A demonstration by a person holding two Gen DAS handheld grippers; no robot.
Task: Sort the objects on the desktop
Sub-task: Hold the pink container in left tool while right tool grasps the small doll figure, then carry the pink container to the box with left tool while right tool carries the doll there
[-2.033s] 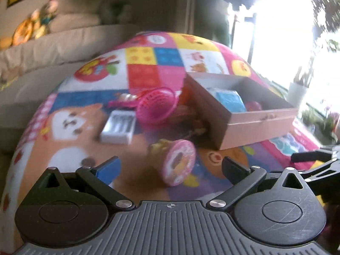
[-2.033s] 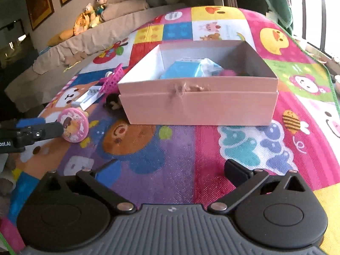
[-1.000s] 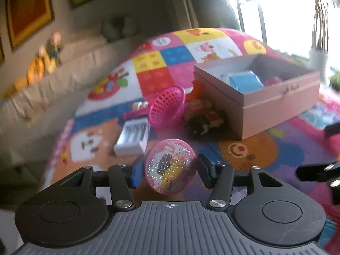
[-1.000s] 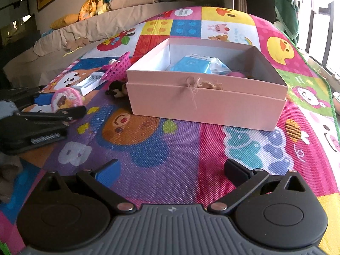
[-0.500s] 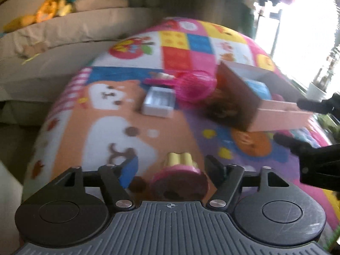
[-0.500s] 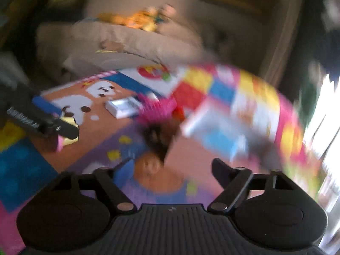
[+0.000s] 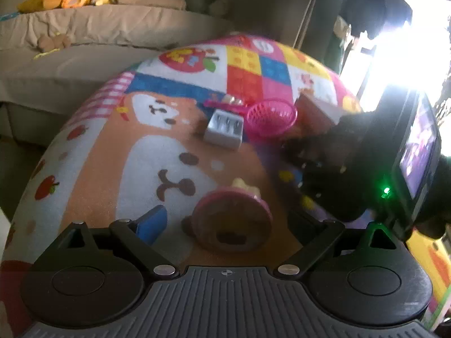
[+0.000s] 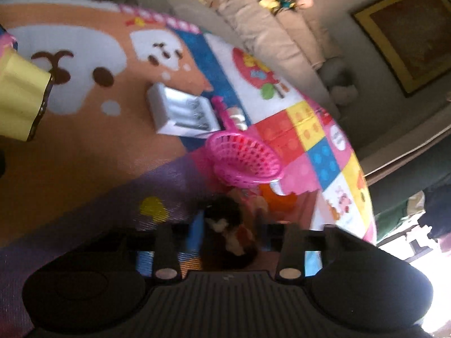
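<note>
1. Since a second ago your left gripper [image 7: 225, 219] has let go of the round pink toy [image 7: 232, 219], which it then held upright with its glittery face to the camera; the toy now lies on the play mat [image 7: 112, 152] between jaws that are opening wide, neither pad touching it.
2. Your right gripper [image 8: 228, 236] has swung from facing the pink box over to the small dark toy figure [image 8: 228, 239], and its view is now rolled hard over, the sofa [image 8: 270, 28] running up the right.
3. Your left gripper points down at the mat; the right one crosses its view at right as a dark, blurred mass.
4. The round toy rests with its pink disc toward the left camera and its yellow end away from it, long axis running away up the mat.
5. Your right jaws are narrow and closing with the figure between them; blur hides whether the pads press it.
6. The figure lies just below the pink basket [image 8: 242, 157]; the grey battery charger [image 8: 180, 112] sits beyond, beside it.
</note>
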